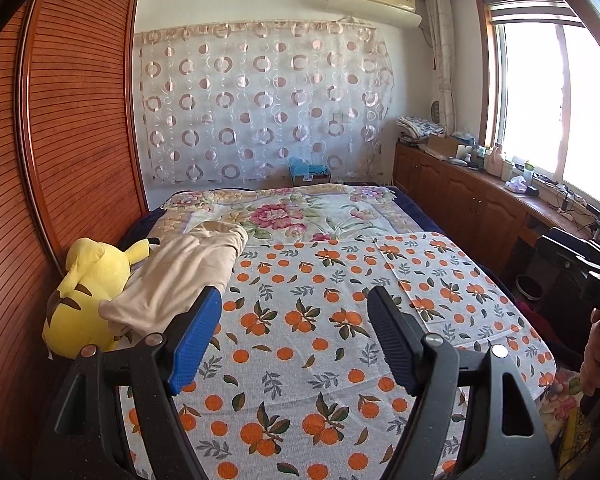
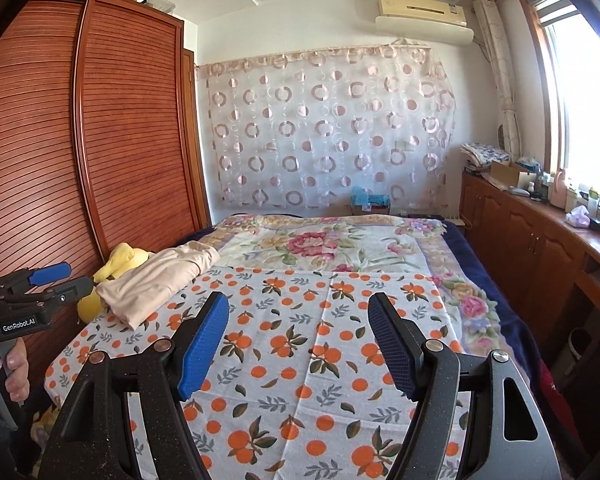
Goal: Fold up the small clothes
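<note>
Nearest in the left wrist view, the left gripper (image 1: 292, 336) is hovering over the orange-print cloth (image 1: 300, 360) with its jaws standing well apart and nothing between them. In the right wrist view the right gripper (image 2: 298, 342) is hanging over the same cloth, jaws likewise spread and empty. A hand (image 2: 8, 376) is gripping the left tool's handle at the frame edge.

Further back, the beige garment (image 1: 180, 280) is lying rumpled at the left edge of the orange-print cloth, just beyond the left gripper's blue finger and partly draped against the yellow plush toy (image 1: 88, 300). It seems to be touching the toy's side. Its long axis is running diagonally, from the near end by the toy up and away toward the floral blanket (image 1: 292, 212); the far, bunched end is pointing toward the middle of the bed. Which end is the waist or neck I cannot tell.

Beyond lie the floral blanket, the circle-print curtain (image 1: 260, 104) and the slatted wardrobe (image 1: 72, 120) alongside.

Risks, as I judge them: the garment is overlapping the toy, so a pinch at the near end may be catching the plush too, or dragging it across. A grab on the bunched folds could be taking several layers, leaving the piece twisted rather than flat.
</note>
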Available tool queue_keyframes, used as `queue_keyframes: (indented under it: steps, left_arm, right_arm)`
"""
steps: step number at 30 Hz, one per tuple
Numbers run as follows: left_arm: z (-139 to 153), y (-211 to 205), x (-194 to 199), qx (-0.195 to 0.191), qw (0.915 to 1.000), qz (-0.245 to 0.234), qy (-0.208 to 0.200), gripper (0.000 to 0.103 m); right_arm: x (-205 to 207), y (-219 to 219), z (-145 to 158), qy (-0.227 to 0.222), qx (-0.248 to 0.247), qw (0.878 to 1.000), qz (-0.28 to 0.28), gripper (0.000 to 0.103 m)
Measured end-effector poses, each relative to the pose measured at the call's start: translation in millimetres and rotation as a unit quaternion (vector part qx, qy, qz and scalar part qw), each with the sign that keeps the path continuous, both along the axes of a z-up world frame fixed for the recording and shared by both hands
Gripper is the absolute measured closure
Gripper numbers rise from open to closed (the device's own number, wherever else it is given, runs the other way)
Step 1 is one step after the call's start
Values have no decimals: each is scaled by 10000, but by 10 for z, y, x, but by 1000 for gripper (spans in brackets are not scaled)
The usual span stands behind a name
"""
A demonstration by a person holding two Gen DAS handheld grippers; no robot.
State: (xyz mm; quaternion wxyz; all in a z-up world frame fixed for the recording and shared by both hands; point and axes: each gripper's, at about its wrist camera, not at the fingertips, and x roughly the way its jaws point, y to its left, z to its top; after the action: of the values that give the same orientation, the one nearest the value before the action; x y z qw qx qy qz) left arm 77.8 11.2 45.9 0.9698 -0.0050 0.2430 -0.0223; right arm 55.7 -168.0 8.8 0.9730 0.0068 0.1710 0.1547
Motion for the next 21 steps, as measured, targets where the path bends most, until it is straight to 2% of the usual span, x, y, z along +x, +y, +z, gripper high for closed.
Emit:
queue_keyframes:
  steps: [21]
  left_arm:
    - [32, -13, -69, -47, 10000, -26, -25, 27]
  right_arm:
    - [46, -172, -20, 18, -28, 10000, 36, 29]
